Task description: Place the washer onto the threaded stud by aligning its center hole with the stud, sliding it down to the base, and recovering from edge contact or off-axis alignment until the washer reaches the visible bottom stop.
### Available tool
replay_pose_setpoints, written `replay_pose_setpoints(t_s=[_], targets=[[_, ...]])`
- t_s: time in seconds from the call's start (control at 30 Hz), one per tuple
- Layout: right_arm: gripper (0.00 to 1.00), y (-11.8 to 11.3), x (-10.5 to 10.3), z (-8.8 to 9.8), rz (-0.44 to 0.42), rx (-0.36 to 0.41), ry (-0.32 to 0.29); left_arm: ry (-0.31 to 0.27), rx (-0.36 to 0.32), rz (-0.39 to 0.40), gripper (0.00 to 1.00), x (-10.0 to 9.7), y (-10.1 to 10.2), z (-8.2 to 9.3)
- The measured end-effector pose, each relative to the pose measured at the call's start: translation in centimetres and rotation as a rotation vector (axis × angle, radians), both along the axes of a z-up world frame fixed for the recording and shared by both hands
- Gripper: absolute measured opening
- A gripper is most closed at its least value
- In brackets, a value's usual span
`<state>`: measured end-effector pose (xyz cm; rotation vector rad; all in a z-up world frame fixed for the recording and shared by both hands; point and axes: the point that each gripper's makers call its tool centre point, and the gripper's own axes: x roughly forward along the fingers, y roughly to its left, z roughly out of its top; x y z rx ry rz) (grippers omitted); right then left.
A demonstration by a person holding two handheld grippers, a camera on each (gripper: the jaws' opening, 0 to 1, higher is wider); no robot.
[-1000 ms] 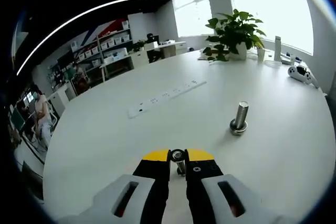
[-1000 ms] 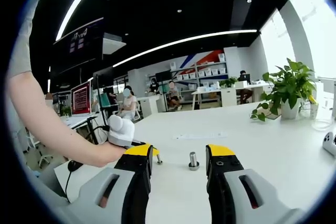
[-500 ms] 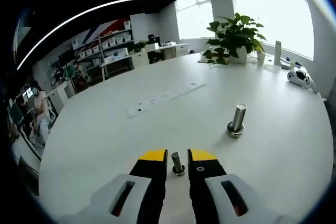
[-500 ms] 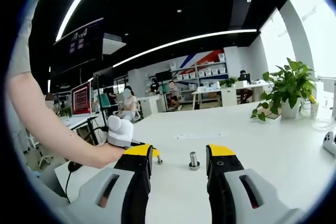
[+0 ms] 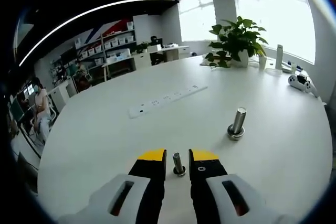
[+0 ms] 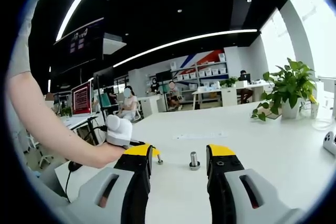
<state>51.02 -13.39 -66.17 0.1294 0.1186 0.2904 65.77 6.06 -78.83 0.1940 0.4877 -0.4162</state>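
Standing stud (image 5: 178, 163) between tool (image 5: 177, 157) jaws

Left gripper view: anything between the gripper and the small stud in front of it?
Nothing visible. The small stud stands upright on the white table right at the left gripper tips, with bare tabletop around it. The larger bolt stands apart toward the view's right, and the power strip lies well beyond.

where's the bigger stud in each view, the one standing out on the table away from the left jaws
Left gripper view: the bigger stud stands upright on the white table, right of centre, beyond the jaw tips.
Right gripper view: the same stud stands low in the middle, framed between the two wide-apart jaws.
Shared landmark: the potted plant at the table's far side.
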Motion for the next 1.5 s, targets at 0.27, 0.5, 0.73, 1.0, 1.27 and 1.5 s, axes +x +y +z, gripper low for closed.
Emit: replay_pose_setpoints(t_s=[0.27,0.5,0.73,1.0,1.27,1.5], targets=[[0.43,0.1,0.0,0.2,0.002,0.002,-0.006,-0.008,-0.013,0.005,0.16,-0.5,0.0,0.5],[0.43,0.3,0.0,0.3,0.008,0.003,-0.01,-0.013,-0.039,0.018,0.17,-1.2,-0.1,1.1],[0.43,0.8,-0.1,0.2,0.025,-0.006,-0.009,-0.035,-0.057,0.027,0.18,-1.8,0.3,2.4],[0.43,0.9,-0.1,0.1,0.032,-0.017,-0.011,-0.047,-0.088,0.035,0.18,-3.1,0.3,4.1],[0.43,0.9,-0.2,-0.1,0.036,-0.036,-0.008,-0.054,-0.114,0.043,0.19,-3.8,0.8,4.9],[0.43,0.8,-0.3,-0.2,0.037,-0.054,-0.01,-0.054,-0.129,0.061,0.2,-4.9,1.5,5.0]])
